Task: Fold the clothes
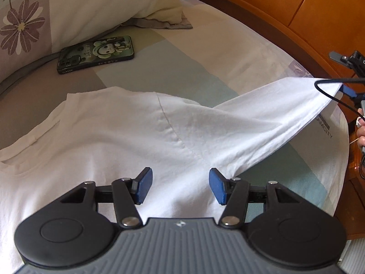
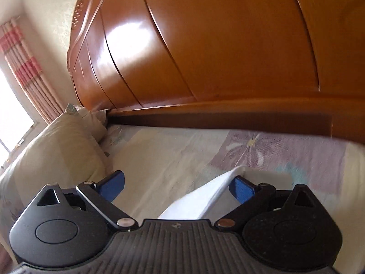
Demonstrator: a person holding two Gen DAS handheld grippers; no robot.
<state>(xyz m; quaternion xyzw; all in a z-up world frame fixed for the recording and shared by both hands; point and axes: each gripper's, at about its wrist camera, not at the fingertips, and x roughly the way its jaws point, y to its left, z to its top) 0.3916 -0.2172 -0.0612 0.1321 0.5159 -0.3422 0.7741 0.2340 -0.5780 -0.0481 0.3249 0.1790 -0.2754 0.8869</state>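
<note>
A white T-shirt (image 1: pixel 114 137) lies spread on the bed, collar toward the left. My left gripper (image 1: pixel 180 185) hovers open just above its body, with nothing between the blue pads. One sleeve (image 1: pixel 273 114) is stretched up and to the right, off the sheet, and its tip meets my right gripper (image 1: pixel 349 92) at the frame edge. In the right wrist view the right gripper (image 2: pixel 178 187) has its fingers wide apart. The white sleeve cloth (image 2: pixel 205 196) runs between them and rests against the right pad (image 2: pixel 241 188).
A phone in a green cartoon case (image 1: pixel 95 53) lies on the patterned bedsheet (image 1: pixel 182 68) beyond the shirt. A cream pillow (image 1: pixel 91 6) sits at the back left. The orange wooden headboard (image 1: pixel 296 11) curves around the far side. A person's hand (image 1: pixel 361 134) shows at the right.
</note>
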